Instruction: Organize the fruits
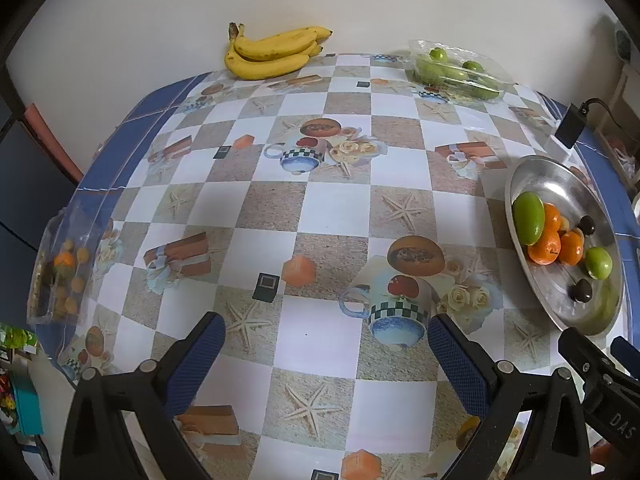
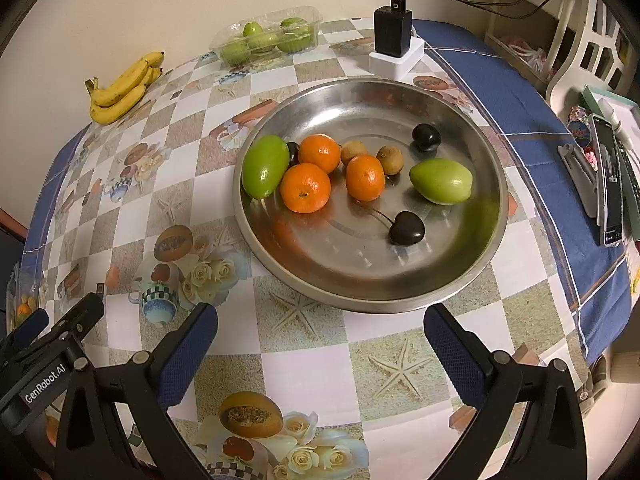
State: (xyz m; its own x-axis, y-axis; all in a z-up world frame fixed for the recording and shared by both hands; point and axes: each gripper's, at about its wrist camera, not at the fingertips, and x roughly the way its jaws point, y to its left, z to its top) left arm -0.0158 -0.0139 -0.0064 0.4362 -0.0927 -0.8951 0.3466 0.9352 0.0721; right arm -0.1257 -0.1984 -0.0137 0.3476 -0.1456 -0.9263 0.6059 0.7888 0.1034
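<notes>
**Right wrist view: steel dish of fruit, both jaws wide and empty**

The desk [image 2: 312, 364], covered in a checked cloth printed with starfish and teacups, fills both views. On it sits a round steel dish [image 2: 476, 264], just ahead of the right gripper [image 2: 320, 344], whose jaws stand wide apart with nothing between them. In the left wrist view the left gripper [image 1: 326, 354] hangs over bare cloth, jaws equally wide and empty, with the dish off to its right.

A bunch of bananas [image 2: 120, 90] lies at the far edge of the desk against the wall. Near it, a clear plastic tray [image 2: 268, 38] holds several green fruits. A second clear pack [image 1: 60, 268] with small orange and yellow fruits sits at the left edge of the desk. A black charger [image 2: 393, 32] stands on a white block behind the dish.

Inside the dish, two green mango-like fruits [image 2: 265, 166] lie well apart, one at the left rim and one to the right. Three tangerines [image 2: 305, 187] cluster between them. Two small brown fruits [image 2: 390, 159] rest beside the tangerines. Dark cherries [image 2: 407, 229] lie scattered, one toward the front with its stem showing.
</notes>
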